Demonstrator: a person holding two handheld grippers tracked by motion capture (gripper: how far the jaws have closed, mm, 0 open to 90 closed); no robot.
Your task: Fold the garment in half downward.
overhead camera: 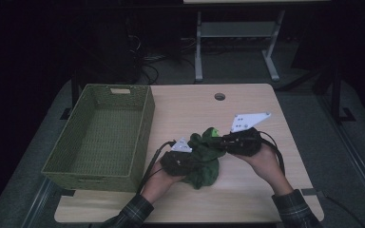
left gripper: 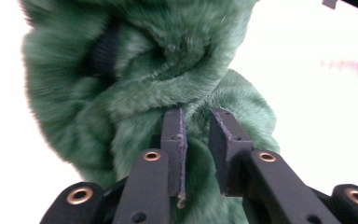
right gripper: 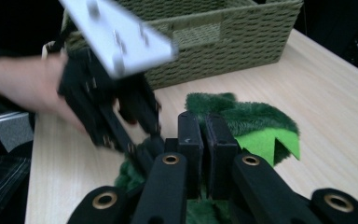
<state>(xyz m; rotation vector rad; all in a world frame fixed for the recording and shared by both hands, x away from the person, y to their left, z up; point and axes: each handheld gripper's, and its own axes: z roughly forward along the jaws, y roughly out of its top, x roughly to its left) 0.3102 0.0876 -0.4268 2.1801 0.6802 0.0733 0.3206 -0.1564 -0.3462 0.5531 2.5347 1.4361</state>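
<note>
My right gripper's (right gripper: 204,122) jaws pinched the green plush toy (overhead camera: 203,159) just right of the woven basket (overhead camera: 100,135) while my left gripper's (left gripper: 200,120) stood slightly parted around its fur, so I judged lifting it basketward came next.

Overhead view; two close jaw-mounted views

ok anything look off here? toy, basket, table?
Nothing damaged or spilled. The green plush toy lies crumpled in a heap on the table between the left gripper and right gripper, with a light green felt piece sticking out. The woven basket sits square at the table's left edge, with nothing in it.
</note>
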